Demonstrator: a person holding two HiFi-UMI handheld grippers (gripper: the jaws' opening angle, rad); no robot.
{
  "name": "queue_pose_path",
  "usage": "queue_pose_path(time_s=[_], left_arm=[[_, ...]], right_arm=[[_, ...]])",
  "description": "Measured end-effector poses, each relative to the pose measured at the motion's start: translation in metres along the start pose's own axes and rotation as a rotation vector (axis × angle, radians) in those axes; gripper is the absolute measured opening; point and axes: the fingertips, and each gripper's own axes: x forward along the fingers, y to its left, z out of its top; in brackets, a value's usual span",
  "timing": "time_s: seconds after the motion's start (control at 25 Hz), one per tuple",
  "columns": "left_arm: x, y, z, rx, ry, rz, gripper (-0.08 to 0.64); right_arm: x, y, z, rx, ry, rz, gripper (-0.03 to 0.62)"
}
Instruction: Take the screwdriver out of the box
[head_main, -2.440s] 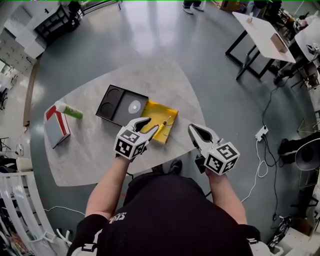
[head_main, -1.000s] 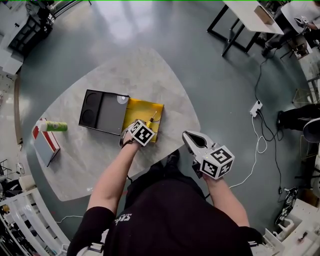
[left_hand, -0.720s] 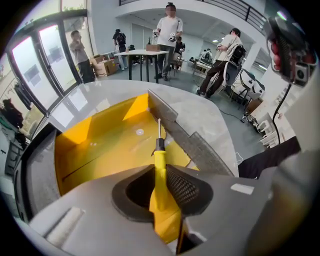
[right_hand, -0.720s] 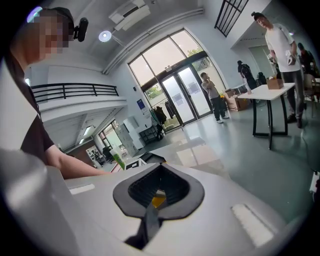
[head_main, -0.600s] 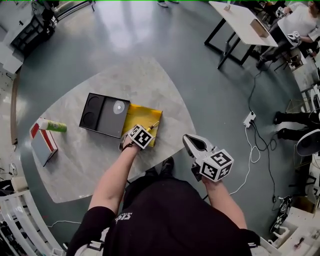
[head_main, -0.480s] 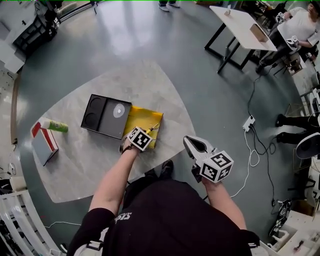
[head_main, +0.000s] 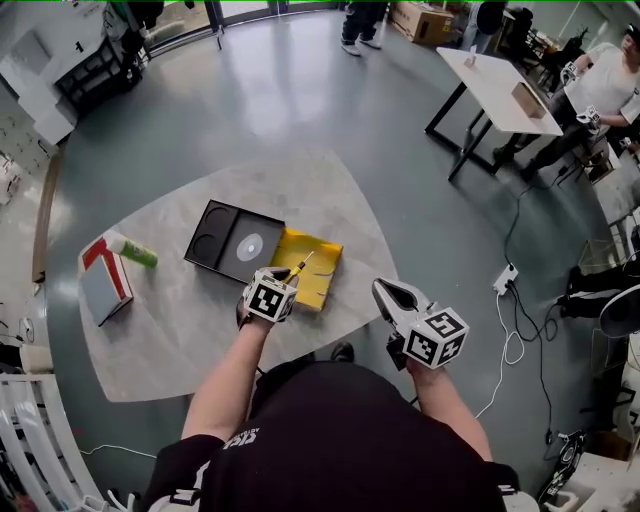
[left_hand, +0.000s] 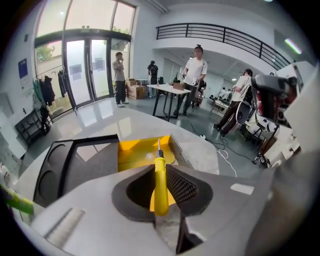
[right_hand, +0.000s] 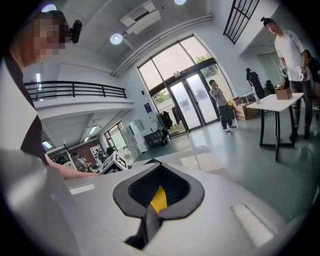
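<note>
Lifted left gripper (head_main: 283, 281) tilts down, gripping screwdriver (head_main: 301, 264).

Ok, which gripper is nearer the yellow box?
Left. The left gripper holds the screwdriver at the near edge of the yellow box; the right gripper hangs apart to its right, by the table edge.

A green-and-white bottle (head_main: 133, 249) lies just beside a red-and-grey book (head_main: 104, 283) at the left edge of a pale marble table (head_main: 300, 190). Beyond it, a white table (head_main: 495, 85) stands on the glossy grey floor, with a white power strip (head_main: 503, 279) lying between the two.
</note>
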Motion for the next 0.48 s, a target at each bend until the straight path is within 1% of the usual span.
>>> queue_pose_path(time_s=[0.32,0.48], left_arm=[[-0.092,0.011,0.04,-0.106,-0.237,0.017,0.067],[-0.141,0.017,0.06,-0.109,-0.35,0.057,0.067]], right_arm=[[0.014,0.003,0.022,-0.017,-0.027,0.029,0.014],[0.022,0.002,0.038,-0.03,-0.053,0.04,0.014]])
